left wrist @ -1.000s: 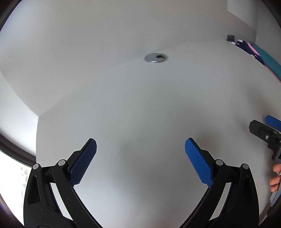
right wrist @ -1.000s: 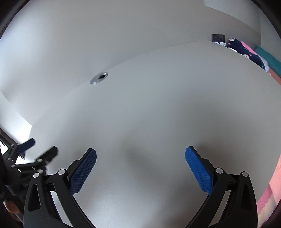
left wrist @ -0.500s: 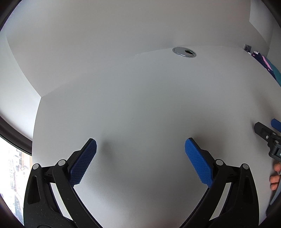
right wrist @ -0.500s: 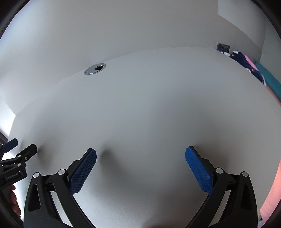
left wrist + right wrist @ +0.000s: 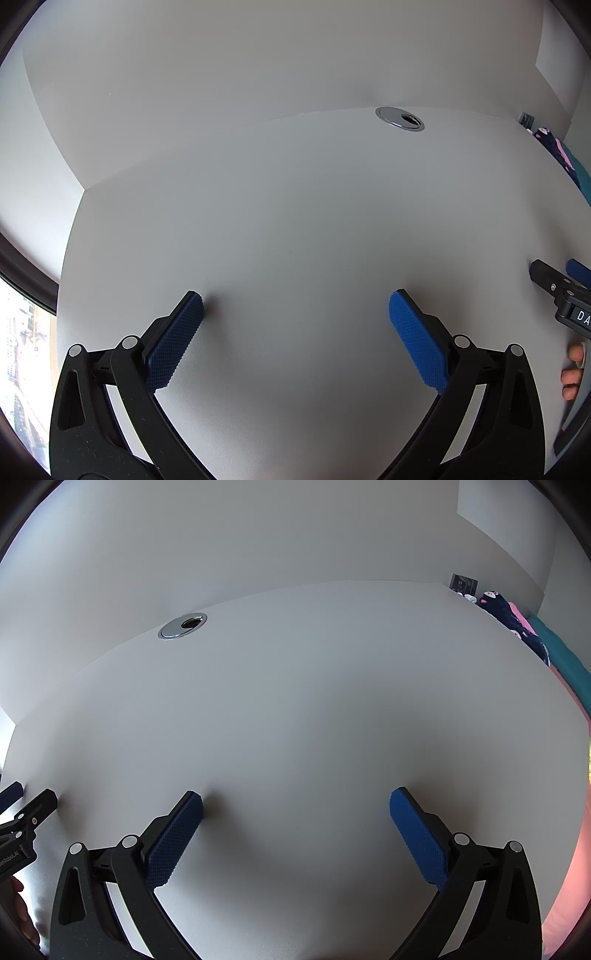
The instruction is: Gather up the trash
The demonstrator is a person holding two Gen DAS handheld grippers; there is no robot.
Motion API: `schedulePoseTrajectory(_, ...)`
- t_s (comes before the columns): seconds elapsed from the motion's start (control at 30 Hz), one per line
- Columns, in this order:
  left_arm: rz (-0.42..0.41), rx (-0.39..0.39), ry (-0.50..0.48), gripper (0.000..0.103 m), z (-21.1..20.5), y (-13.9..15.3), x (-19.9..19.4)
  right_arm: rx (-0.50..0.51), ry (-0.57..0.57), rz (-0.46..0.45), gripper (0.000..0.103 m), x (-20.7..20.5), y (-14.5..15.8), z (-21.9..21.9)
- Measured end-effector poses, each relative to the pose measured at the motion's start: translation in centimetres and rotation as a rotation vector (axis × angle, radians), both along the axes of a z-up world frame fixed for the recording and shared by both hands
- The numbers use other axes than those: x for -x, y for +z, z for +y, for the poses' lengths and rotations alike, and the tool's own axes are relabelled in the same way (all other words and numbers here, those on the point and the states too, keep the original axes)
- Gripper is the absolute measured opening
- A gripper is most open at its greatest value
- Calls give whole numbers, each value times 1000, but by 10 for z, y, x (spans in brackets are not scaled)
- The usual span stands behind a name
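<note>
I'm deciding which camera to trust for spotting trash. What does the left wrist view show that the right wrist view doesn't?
Only the left wrist view shows a window at its left edge and the right gripper. Only the right wrist view shows the left gripper and clearly shows the patterned fabric. Both share the white desk, its metal cable grommet, and wide-open jaws. Neither shows trash.

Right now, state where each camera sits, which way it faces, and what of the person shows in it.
Left wrist view: sits behind the open left gripper, facing forward and down across the white desk toward the wall; the right gripper and fingers show at the right edge.
Right wrist view: sits behind the open right gripper, facing the same desk; the left gripper shows at the left edge.
Shared: the desk, the metal cable grommet, and the patterned fabric at far right.
</note>
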State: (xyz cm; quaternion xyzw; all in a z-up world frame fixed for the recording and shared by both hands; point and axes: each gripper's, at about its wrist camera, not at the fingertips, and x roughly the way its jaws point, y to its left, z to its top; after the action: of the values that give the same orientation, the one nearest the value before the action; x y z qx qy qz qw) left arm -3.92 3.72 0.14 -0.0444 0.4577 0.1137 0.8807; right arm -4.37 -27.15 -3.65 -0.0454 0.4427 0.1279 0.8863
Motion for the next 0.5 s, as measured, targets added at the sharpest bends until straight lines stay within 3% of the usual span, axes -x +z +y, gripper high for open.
schedulePoseTrajectory(0.5, 0, 1, 0, 98, 3, 2, 0, -1, 0, 0, 101, 0, -1, -1)
